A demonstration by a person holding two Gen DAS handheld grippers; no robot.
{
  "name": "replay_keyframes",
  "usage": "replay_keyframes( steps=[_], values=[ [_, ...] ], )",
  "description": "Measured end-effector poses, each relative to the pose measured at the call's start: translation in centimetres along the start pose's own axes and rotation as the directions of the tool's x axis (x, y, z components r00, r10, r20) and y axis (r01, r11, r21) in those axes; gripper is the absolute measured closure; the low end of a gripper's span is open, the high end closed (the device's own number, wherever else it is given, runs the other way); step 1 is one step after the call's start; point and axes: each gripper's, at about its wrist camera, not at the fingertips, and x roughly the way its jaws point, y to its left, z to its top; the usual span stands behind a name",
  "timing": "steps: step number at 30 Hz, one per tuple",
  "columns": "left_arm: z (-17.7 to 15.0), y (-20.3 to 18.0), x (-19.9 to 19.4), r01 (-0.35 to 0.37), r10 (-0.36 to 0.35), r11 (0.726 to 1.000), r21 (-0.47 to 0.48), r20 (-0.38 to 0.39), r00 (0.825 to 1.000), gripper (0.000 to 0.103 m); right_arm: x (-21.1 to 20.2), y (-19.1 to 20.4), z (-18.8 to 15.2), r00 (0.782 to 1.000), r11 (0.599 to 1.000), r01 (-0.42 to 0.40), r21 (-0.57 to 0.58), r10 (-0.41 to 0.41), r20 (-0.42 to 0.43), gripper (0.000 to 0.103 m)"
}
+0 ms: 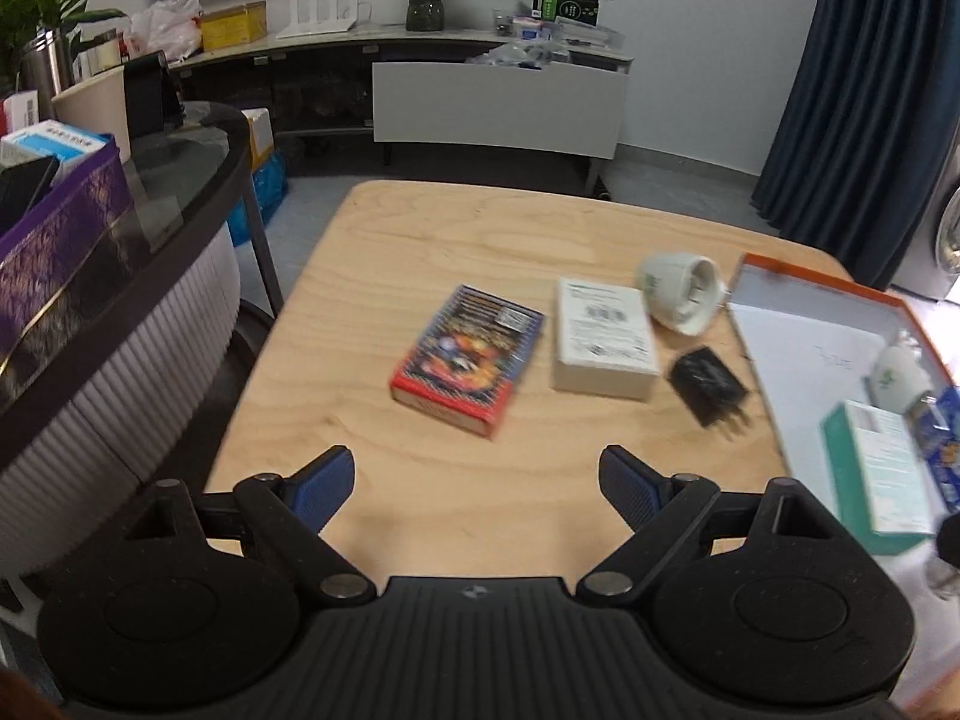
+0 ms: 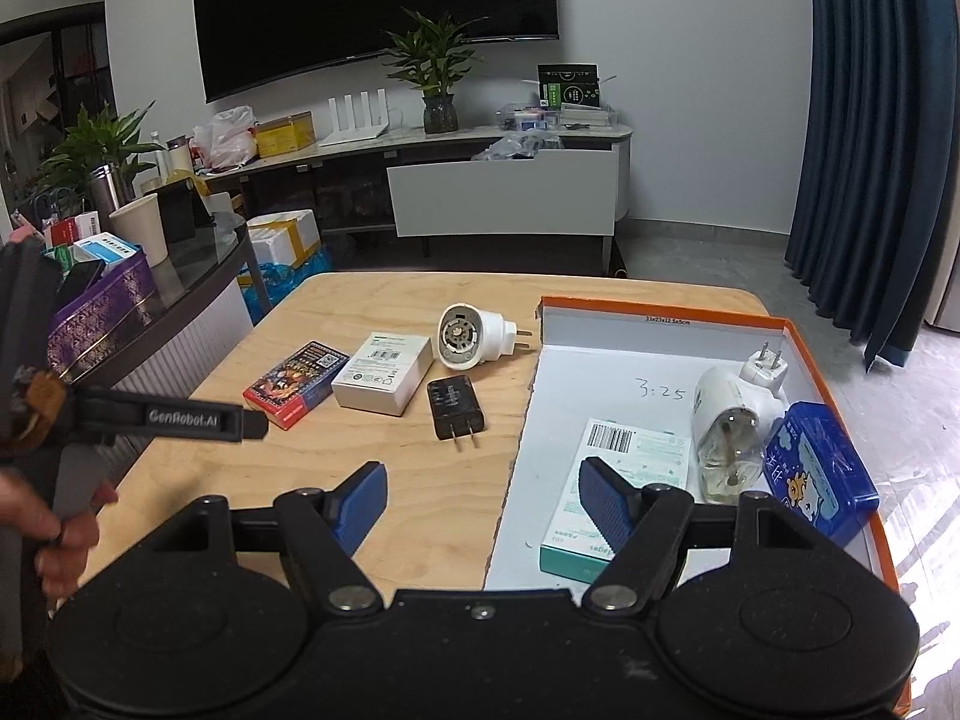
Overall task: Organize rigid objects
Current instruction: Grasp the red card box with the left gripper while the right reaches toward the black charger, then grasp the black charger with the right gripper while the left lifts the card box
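While my left gripper (image 1: 474, 480) hangs wide open and empty, the red card box (image 1: 468, 360) lies mid-table, straight ahead. Its long side points away from me. My right gripper (image 2: 483, 510), also open, sits by the orange tray (image 2: 834, 348).

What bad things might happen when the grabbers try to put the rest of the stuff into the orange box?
1. The round white plug lies on its side on the table, so it may roll away when the fingers squeeze it.
2. The black charger lies flat and thin, so the fingers might slip off or scrape the wood.
3. The orange box already holds a glass-bottomed refill bottle; a dropped item might knock it.
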Motion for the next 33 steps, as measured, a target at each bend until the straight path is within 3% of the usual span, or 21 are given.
replay_keyframes(
  steps=[9,13,15,17,19,20,26,33],
  values=[
    [2.6,0.5,6.0,0.024,-0.024,0.985,0.169,-0.006,1.000,0.012,2.0,-0.2,0.6,1.000,1.000,-0.005,-0.002,0.005,-0.024,0.019],
    [3.3,1.0,7.8,0.044,-0.042,0.982,0.185,-0.015,0.999,0.015,3.2,-0.3,1.2,0.999,1.000,-0.017,0.010,0.017,-0.033,0.019],
    [3.4,1.1,8.6,0.072,-0.067,0.979,0.190,-0.034,0.997,0.024,3.8,-0.1,1.4,0.999,1.000,-0.025,0.007,0.025,-0.035,0.019],
    [3.3,1.1,9.0,0.089,-0.086,0.976,0.201,-0.023,0.996,0.024,4.4,0.2,1.7,0.999,0.999,-0.032,-0.002,0.032,-0.035,0.019],
    [3.3,1.1,9.1,0.105,-0.105,0.973,0.203,-0.012,0.994,0.031,5.2,0.4,2.0,0.998,0.999,-0.038,-0.002,0.038,-0.041,0.019],
    [3.4,1.1,9.0,0.115,-0.117,0.972,0.206,-0.004,0.993,0.040,5.5,0.5,2.1,0.998,0.999,-0.041,-0.001,0.041,-0.044,0.019],
    [2.8,1.4,8.1,0.098,-0.100,0.984,0.150,0.007,0.995,0.043,8.2,0.7,3.0,0.996,0.998,-0.055,0.013,0.056,-0.072,0.019],
    [1.5,3.2,3.8,0.077,-0.079,0.996,0.039,0.046,0.996,0.043,12.4,0.5,4.2,0.989,0.998,-0.066,-0.003,0.065,-0.136,0.020]
  ],
)
